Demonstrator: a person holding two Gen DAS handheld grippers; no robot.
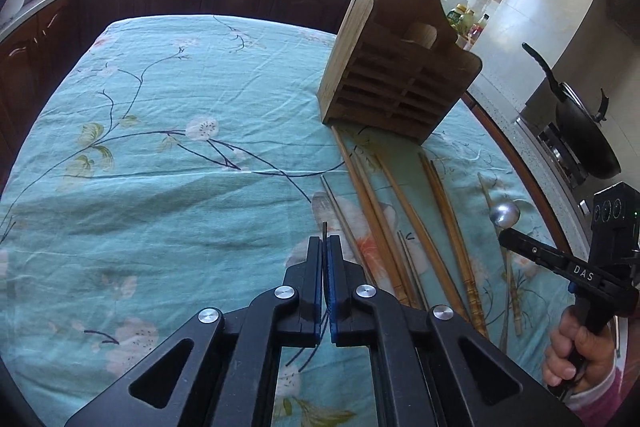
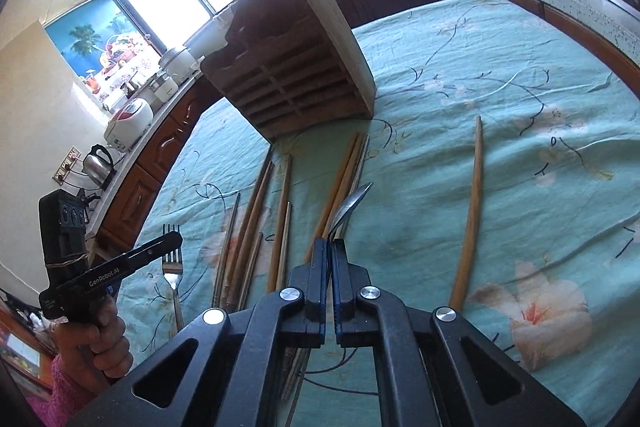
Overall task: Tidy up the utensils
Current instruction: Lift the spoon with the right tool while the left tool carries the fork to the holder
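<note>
The left tongs (image 1: 325,243) are pinched on a fork (image 2: 173,259), seen edge-on as a thin dark sliver poking past the tips at the lower centre of the left view; in the right view its tines stand beyond those tongs at the lower left. The right tongs (image 2: 331,245) clamp a spoon (image 2: 352,205) by its neck, bowl angled up at the frame's centre. Both holds look narrow, so I judge either piece could pivot or slip on the way to the wooden holder (image 1: 396,75), whose slots are tight and could catch a tilted tip. Each hand grips its handle from below, tongs aimed forward over the chopsticks (image 1: 380,211) lying on the cloth-covered table (image 1: 160,147).
</note>
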